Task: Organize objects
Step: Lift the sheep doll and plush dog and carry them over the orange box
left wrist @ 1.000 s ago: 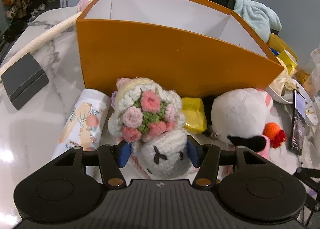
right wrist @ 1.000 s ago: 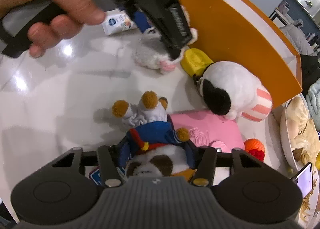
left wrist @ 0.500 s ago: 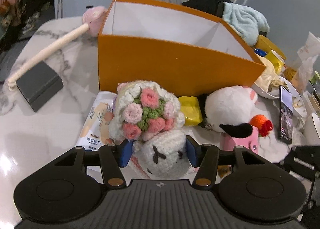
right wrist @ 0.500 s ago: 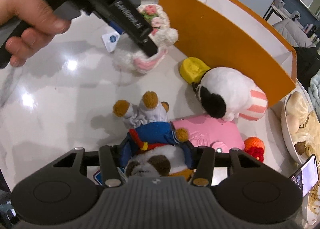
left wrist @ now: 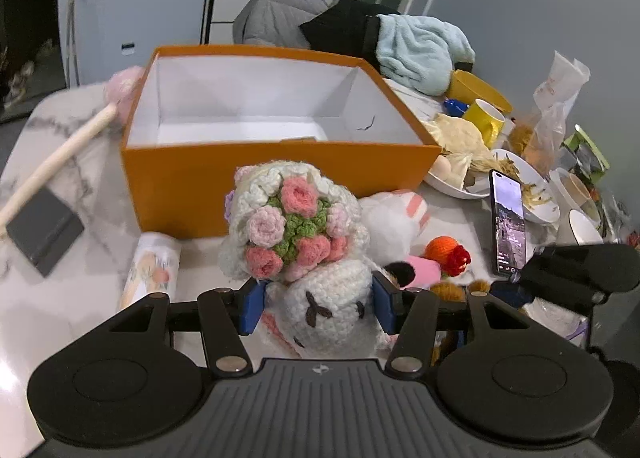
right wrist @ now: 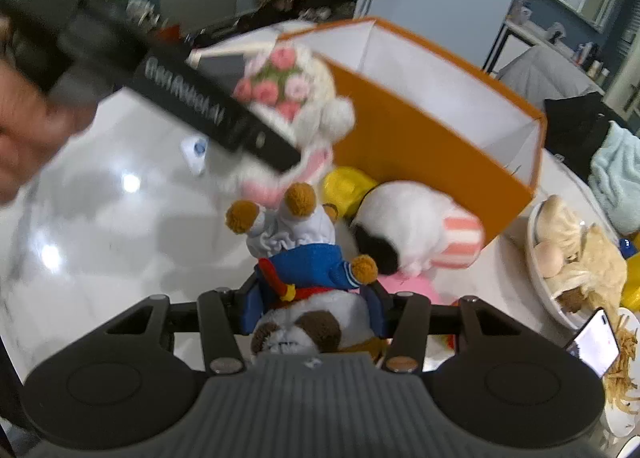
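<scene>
Fingers [left wrist: 256, 304] of my left gripper [left wrist: 318, 304] clamp the crochet sheep [left wrist: 304, 242]; right gripper [right wrist: 314, 308] grips the sailor plush [right wrist: 308, 258]. Both hang before the orange box [left wrist: 280, 174]; either may snag its near wall.

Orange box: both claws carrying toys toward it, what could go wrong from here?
1. The left claw pinches only the crochet sheep by its head; the flowered body hangs ahead and could catch the orange box front wall.
2. The two claws sit close together; the right claw, shut on the plush bear, might collide with the left over the box.
</scene>
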A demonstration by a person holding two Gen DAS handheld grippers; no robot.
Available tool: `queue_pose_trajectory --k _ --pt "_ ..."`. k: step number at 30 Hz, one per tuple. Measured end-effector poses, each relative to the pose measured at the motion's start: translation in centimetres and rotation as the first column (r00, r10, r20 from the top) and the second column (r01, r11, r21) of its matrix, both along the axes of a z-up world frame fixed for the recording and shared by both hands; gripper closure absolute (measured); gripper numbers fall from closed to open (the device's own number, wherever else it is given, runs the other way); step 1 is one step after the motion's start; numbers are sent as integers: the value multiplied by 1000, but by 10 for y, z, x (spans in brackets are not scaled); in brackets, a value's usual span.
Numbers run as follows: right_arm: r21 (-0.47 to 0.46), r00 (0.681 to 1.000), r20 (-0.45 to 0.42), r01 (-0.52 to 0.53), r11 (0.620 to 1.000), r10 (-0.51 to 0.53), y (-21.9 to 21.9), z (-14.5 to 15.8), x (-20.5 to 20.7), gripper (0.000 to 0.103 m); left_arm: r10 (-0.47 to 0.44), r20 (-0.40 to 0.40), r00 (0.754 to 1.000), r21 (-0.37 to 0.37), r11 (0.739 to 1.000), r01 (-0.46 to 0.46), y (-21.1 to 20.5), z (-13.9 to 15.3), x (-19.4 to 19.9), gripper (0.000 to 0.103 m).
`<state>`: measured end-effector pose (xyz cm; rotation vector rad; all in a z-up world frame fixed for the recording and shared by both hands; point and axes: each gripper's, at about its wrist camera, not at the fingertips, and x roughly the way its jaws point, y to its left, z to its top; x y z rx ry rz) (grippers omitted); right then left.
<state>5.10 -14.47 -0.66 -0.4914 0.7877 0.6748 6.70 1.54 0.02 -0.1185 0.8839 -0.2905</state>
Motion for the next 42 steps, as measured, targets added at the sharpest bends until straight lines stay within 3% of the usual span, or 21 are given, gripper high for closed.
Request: queue_pose_trajectory --k 7,18,27,32,38,40,42 --pt "17 997 80 17 1000 -18 0 36 23 50 -25 67 997 49 999 21 -1 50 27 40" --pt "99 969 229 68 993 -89 -5 138 94 50 16 165 986 62 998 -27 8 129 97 40" --pt "183 955 230 149 972 -190 -6 175 159 50 54 175 983 83 994 -69 6 141 138 40" --pt "251 944 168 237 938 -284 -10 163 189 50 80 106 991 61 994 -87 11 115 156 39" --pt "279 923 12 367 887 -386 -9 108 220 50 95 30 995 99 990 -98 12 71 176 39" --pt "270 914 -31 397 877 -404 -6 89 227 50 91 5 996 129 987 -90 10 57 179 39" --pt "254 908 -64 416 873 -414 -2 73 231 50 71 -23 997 204 977 -64 4 42 182 39"
